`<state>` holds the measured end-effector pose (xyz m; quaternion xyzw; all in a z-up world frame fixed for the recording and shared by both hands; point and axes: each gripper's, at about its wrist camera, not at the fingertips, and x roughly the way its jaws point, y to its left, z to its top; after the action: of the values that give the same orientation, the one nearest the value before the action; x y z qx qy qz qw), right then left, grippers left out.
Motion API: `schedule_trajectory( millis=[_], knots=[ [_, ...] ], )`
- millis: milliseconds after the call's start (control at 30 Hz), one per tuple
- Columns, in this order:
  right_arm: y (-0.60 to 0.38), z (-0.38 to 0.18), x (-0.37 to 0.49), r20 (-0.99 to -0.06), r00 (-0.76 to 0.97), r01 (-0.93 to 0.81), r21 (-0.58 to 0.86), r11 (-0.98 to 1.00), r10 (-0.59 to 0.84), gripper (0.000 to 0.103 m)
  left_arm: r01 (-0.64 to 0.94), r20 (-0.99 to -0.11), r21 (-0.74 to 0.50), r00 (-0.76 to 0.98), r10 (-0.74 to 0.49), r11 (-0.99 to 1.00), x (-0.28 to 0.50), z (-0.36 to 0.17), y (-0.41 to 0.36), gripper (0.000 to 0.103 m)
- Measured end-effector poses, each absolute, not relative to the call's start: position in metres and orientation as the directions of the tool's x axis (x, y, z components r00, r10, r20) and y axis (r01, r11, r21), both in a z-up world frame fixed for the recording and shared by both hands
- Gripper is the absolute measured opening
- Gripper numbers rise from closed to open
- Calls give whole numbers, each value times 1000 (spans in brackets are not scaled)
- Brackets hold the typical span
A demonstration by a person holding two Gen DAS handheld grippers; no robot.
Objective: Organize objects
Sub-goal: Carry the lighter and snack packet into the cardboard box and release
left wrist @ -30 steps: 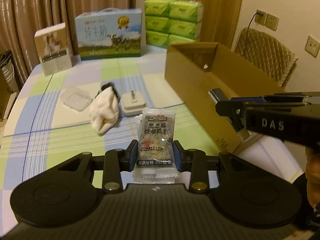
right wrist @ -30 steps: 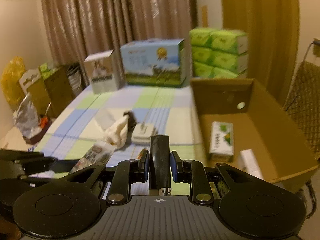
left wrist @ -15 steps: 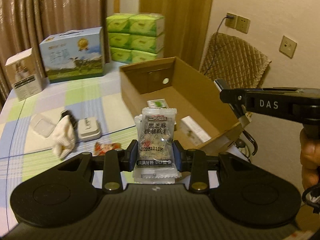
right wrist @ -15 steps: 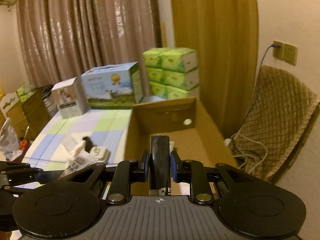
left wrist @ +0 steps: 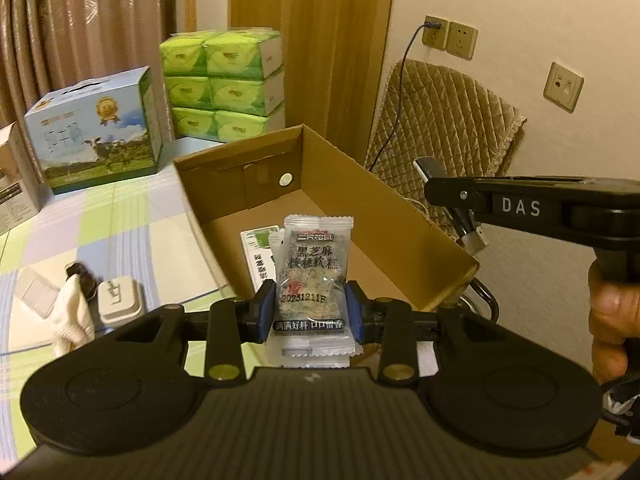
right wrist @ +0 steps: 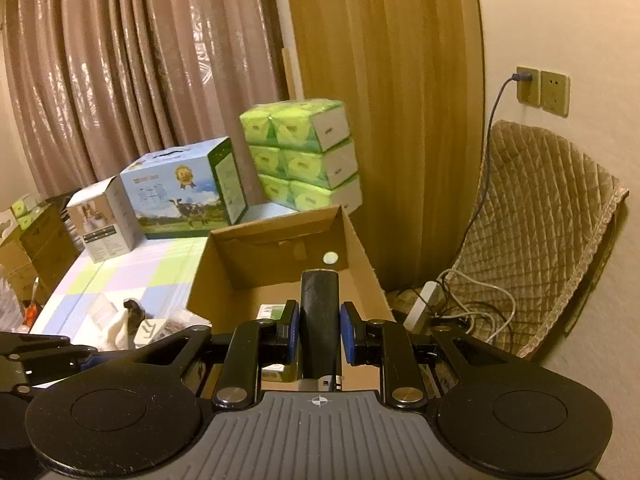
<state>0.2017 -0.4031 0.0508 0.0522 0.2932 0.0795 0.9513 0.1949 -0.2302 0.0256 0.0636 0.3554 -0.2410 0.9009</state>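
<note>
Above the cardboard box at twelve o'clock, the left gripper clamps a snack packet and the right gripper what looks like a dark bar, both awaiting release.

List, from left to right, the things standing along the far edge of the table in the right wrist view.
Small white carton → blue milk box with a cow picture → stack of green tissue packs.
</note>
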Motion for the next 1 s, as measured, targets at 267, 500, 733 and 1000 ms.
schedule_trajectory(
  millis=[267, 500, 733, 1000],
  knots=[
    [-413, 38, 214, -569, 802, -108, 163, 981, 183, 19, 462, -683, -72, 623, -381, 884, 220, 8, -243, 45],
    [-414, 29, 215, -583, 788, -110, 182, 977, 198, 19, 422, -678, -65, 647, -351, 904, 219, 11, -223, 45],
    [-406, 29, 221, -578, 782, -139, 205, 969, 234, 19, 372, -677, -73, 663, -320, 925, 212, 14, -198, 45],
    [-407, 35, 223, -530, 802, -146, 273, 951, 275, 50, 344, -681, -79, 667, -302, 936, 205, 12, -179, 46]
  ],
)
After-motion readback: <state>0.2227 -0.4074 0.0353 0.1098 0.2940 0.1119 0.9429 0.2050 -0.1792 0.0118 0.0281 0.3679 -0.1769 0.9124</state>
